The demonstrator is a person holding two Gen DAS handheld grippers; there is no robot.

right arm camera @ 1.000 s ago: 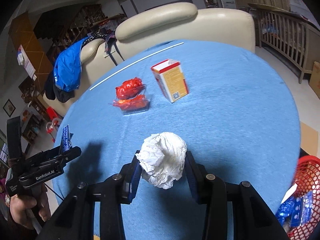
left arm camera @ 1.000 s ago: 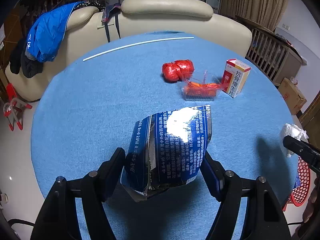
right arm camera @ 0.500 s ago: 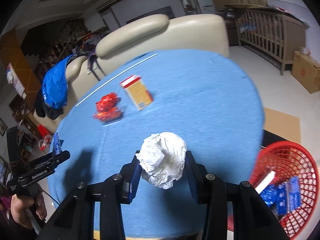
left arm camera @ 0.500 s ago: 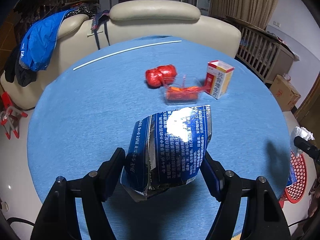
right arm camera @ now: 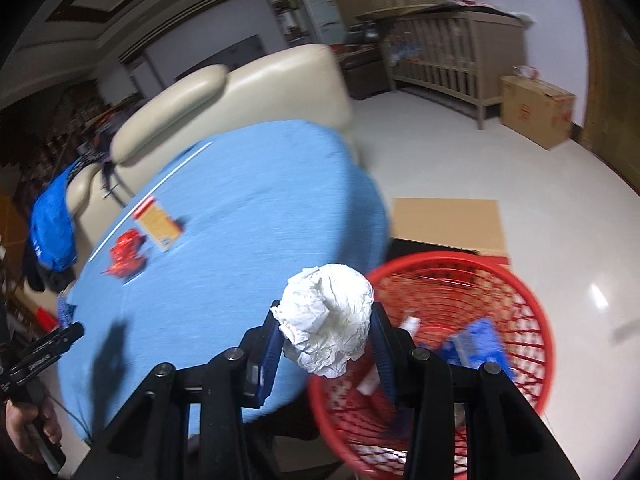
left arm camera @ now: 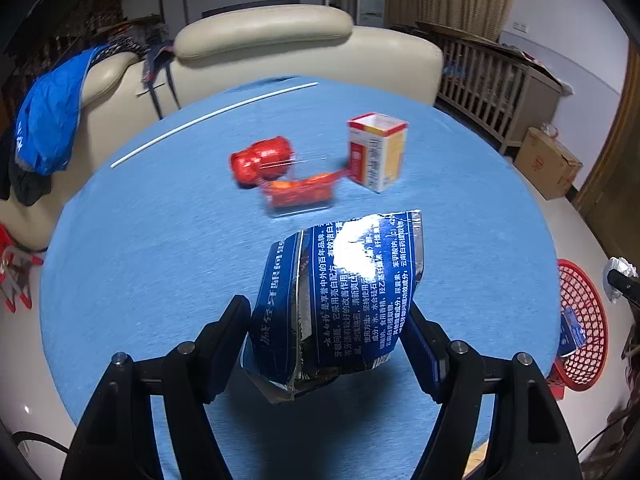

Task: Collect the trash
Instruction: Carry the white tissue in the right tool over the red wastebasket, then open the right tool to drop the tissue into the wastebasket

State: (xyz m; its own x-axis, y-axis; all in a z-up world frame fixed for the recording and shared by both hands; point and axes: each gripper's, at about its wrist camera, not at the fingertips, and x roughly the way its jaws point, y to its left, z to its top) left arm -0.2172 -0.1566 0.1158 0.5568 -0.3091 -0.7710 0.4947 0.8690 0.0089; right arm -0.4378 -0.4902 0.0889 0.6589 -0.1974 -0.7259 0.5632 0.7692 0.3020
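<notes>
The blue foil pouch (left arm camera: pixel 340 300) stands upright between the pads of the left gripper (left arm camera: pixel 326 344), its long axis running up and slightly to the right, torn top edge farthest from the camera, crumpled bottom corner hanging nearest. The jaws grasp it by its lower half, above the near part of the round blue table (left arm camera: pixel 160 260). A bright glare wipes out part of its white print.

The crumpled white paper ball (right arm camera: pixel 328 320) is clenched in the right gripper (right arm camera: pixel 326 344) — roundish, no clear long axis, bulging above the pads. It hangs at the table's right edge, just left of and above the red mesh basket (right arm camera: pixel 520 320) on the floor, which already holds blue packets and something white, all blurred.

Farther off on the table lie red wrappers (left arm camera: pixel 260 158) beside a clear tray (left arm camera: pixel 300 196) — smeared by motion — an open red-and-white carton (left arm camera: pixel 376 152) standing to their right, and a thin white rod (left arm camera: pixel 212 114) near the far edge. A cream sofa (left arm camera: pixel 280 44) lies beyond.
</notes>
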